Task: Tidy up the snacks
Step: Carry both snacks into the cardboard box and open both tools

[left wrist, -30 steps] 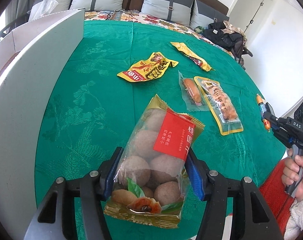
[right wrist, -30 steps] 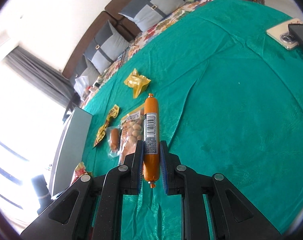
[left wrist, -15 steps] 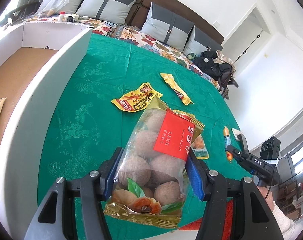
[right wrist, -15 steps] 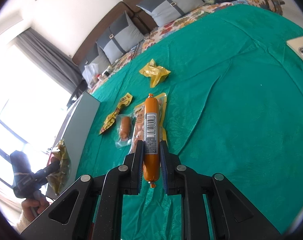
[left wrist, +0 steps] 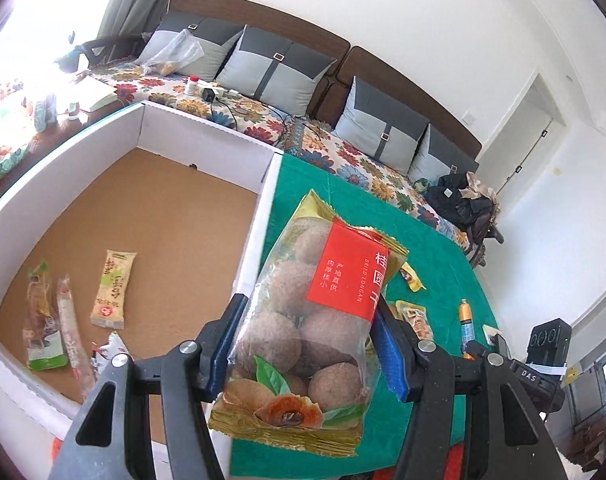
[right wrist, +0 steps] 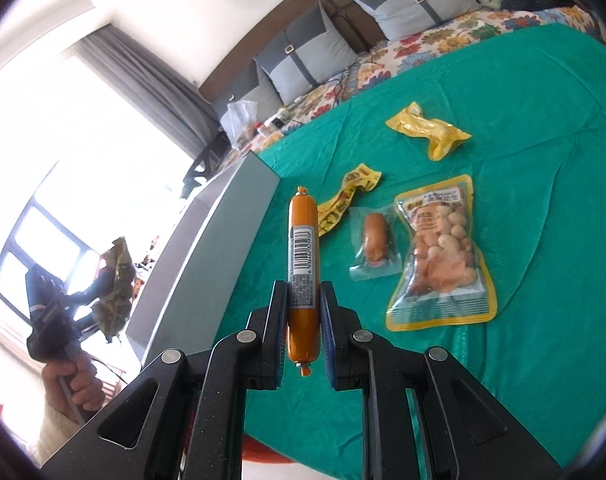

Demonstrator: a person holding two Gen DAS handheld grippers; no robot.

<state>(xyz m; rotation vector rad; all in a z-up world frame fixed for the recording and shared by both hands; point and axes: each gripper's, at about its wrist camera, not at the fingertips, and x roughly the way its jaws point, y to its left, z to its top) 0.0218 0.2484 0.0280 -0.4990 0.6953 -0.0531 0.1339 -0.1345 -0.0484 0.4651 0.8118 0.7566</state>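
Both fingers grasp snacks: my left gripper (left wrist: 303, 344) the longan bag (left wrist: 311, 320), right gripper (right wrist: 303, 312) the sausage (right wrist: 302, 272). Letting go early could drop either outside the box (left wrist: 259, 220).

Left tool (left wrist: 307, 354) has carried the longan bag (left wrist: 315, 320) over the box (left wrist: 259, 216).

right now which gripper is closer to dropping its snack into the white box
Left. The left gripper, clamped on the longan bag, is beside the box wall; the right gripper with the sausage is over the tablecloth.
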